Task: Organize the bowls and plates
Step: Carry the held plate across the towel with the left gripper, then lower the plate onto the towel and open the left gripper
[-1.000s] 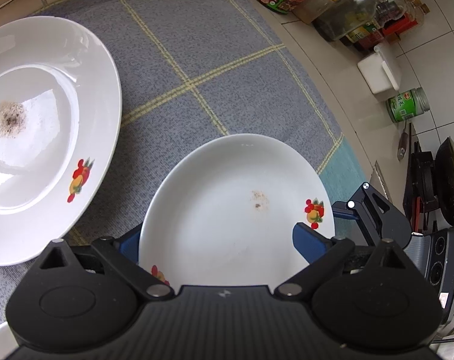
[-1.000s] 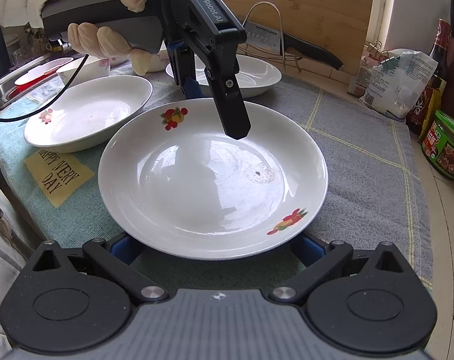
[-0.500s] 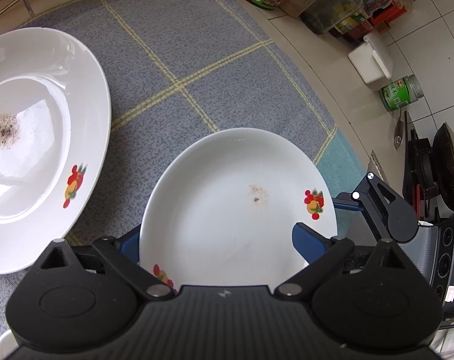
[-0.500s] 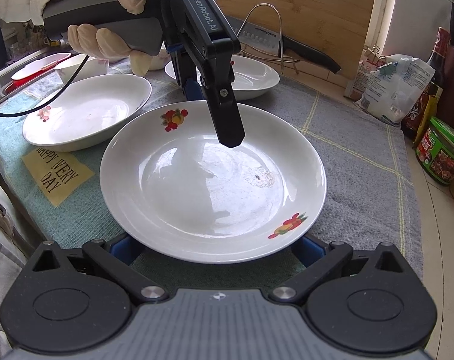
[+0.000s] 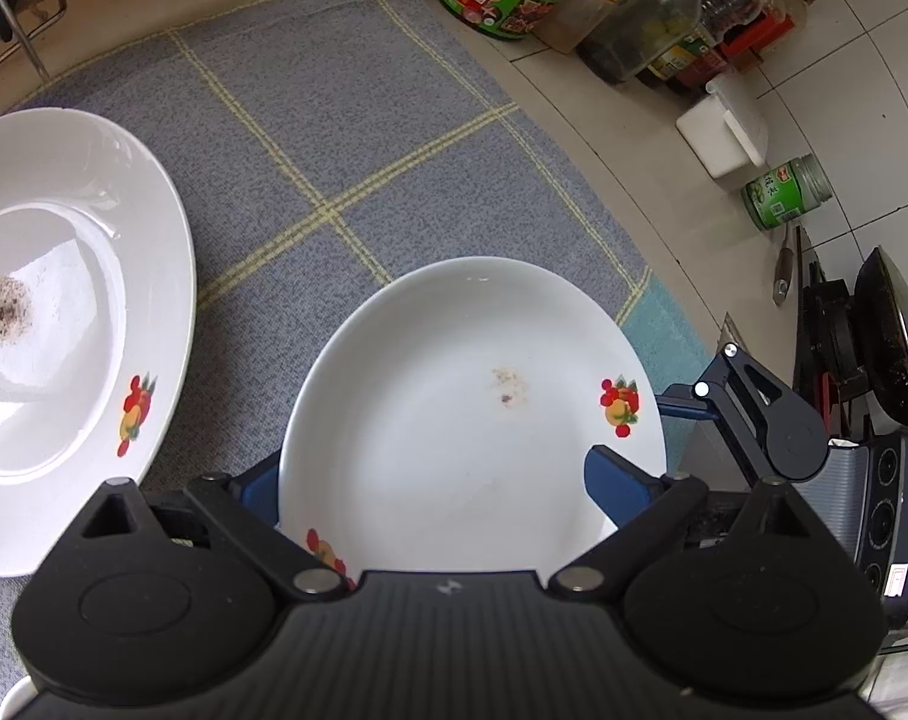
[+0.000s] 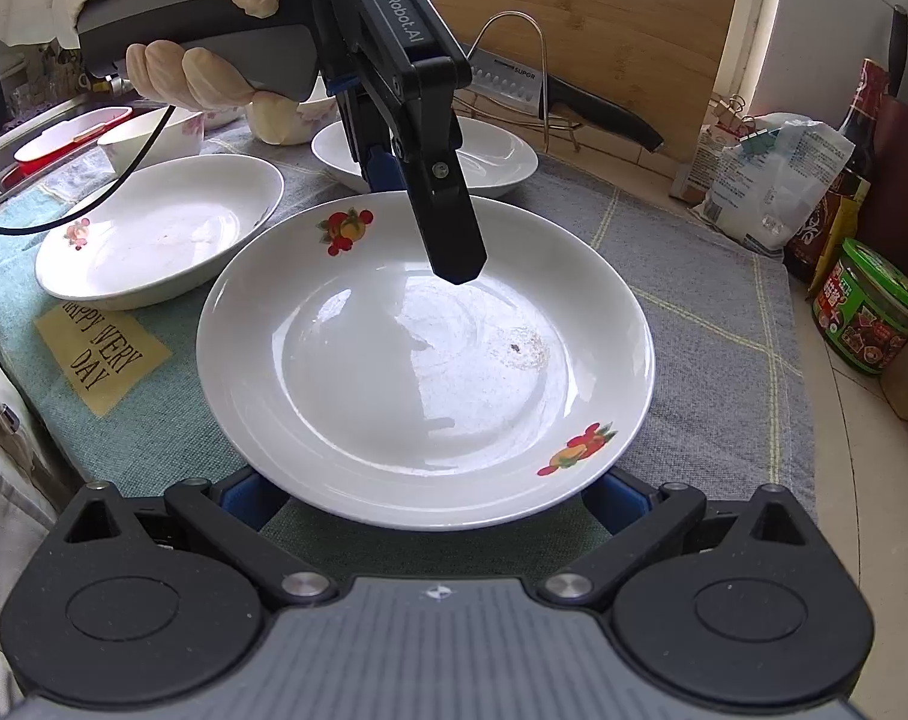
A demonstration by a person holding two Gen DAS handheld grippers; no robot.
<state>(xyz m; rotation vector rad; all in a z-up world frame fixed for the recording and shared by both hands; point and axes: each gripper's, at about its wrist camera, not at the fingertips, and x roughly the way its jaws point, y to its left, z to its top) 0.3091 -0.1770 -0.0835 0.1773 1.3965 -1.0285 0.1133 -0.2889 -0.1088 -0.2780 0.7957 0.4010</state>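
Nearest the right wrist camera, the right tool (image 6: 438, 498) is standing wide open, its blue pads (image 6: 255, 498) sitting low at either side of the near rim of a white round ceramic plate with red-and-yellow fruit decals (image 6: 423, 360); no pad is seen pressing on it. The plate is lying flat and face up on a grey cloth with yellow checks (image 6: 694, 300) spread over the bench. Being round, it is showing no long axis; its decals are marking the near-right and far-left rim.

Over the plate's far side, the left tool (image 5: 438, 492) is hanging, held by a gloved hand (image 6: 213, 60), jaws well apart and gripping nothing.

The glazed ceramic is likely handling as stiff, slick, fairly heavy and breakable, so the raised rim is looking like the safest hold: a pinch across the lip, not across the full width.

Farther left, a white oval dish (image 6: 153, 228) is waiting, with a white bowl (image 6: 496, 156) beyond.
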